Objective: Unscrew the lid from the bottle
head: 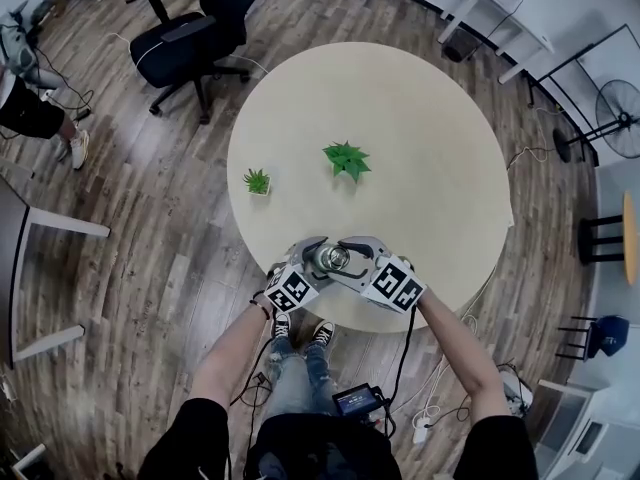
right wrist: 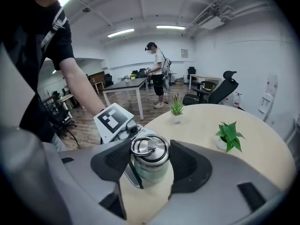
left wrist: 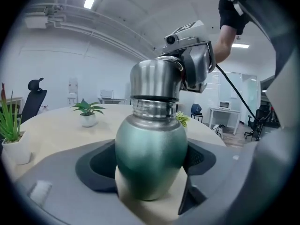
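A green metal bottle (left wrist: 150,158) with a steel lid (left wrist: 154,81) stands on the round table's near edge. My left gripper (left wrist: 150,172) is shut on the bottle's body, one jaw on each side. My right gripper (right wrist: 150,161) reaches down from above, and its pads touch both sides of the lid (right wrist: 151,150), which has a ring on top. In the head view both grippers meet around the bottle (head: 332,258), the left gripper (head: 318,258) at its left and the right gripper (head: 345,256) at its right. The lid sits on the neck with the thread showing beneath it.
On the beige table (head: 430,148) stand two small potted plants: a larger one (head: 347,158) and a smaller one (head: 257,181). A black office chair (head: 195,28) stands beyond the table. Another person (right wrist: 157,71) stands far off by other tables.
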